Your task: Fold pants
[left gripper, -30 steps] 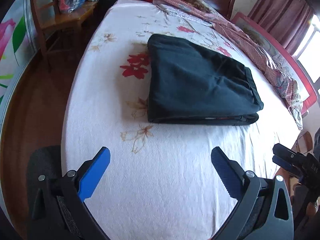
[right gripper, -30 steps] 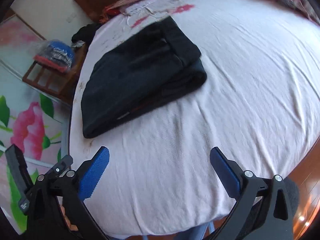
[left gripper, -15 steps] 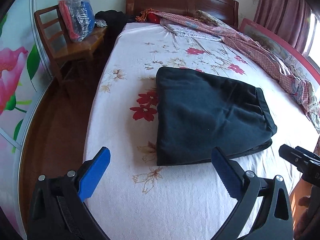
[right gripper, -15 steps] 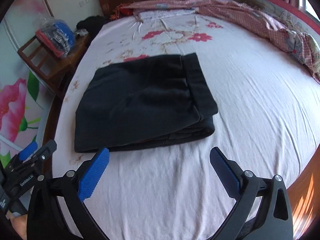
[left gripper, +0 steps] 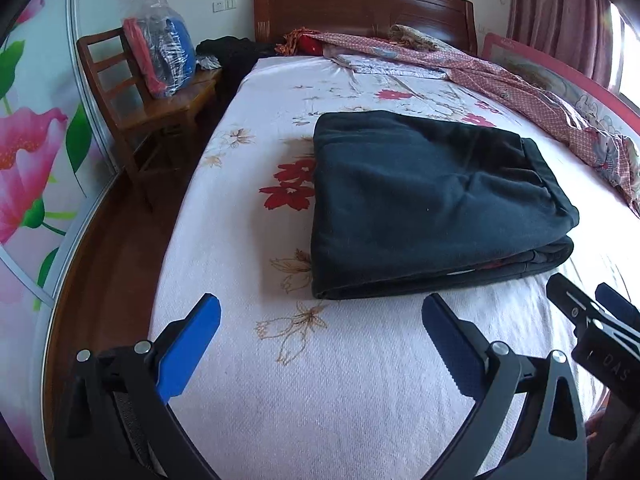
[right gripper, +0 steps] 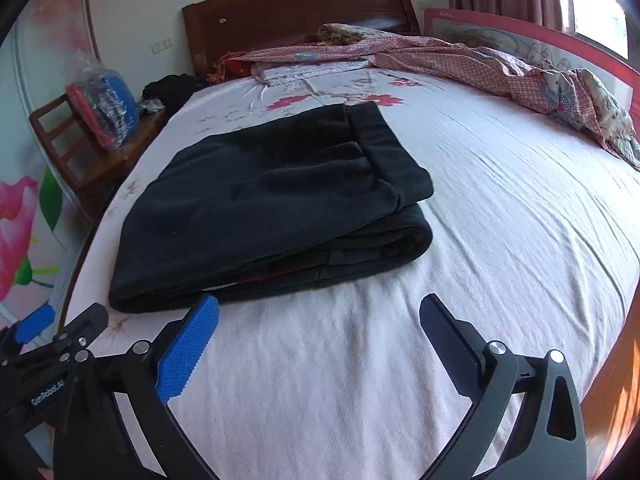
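Observation:
The dark pants (left gripper: 424,200) lie folded in a thick rectangular stack on the white floral bed sheet (left gripper: 320,380); they also show in the right wrist view (right gripper: 264,208). My left gripper (left gripper: 320,320) is open and empty, held back from the near edge of the stack. My right gripper (right gripper: 318,316) is open and empty, also near the stack's front edge. The right gripper shows at the right edge of the left wrist view (left gripper: 592,312). The left gripper shows at the lower left of the right wrist view (right gripper: 60,332).
A wooden chair (left gripper: 132,112) with a plastic-wrapped bundle (left gripper: 164,52) stands left of the bed. A pink checked blanket (left gripper: 540,96) runs along the far and right side. The wooden headboard (left gripper: 360,4) is at the back. A red bed rail (right gripper: 520,36) lines the right.
Both grippers have tilted up and pulled back from the pants, so the headboard and room come into view. Both stay open. The pants have not moved.

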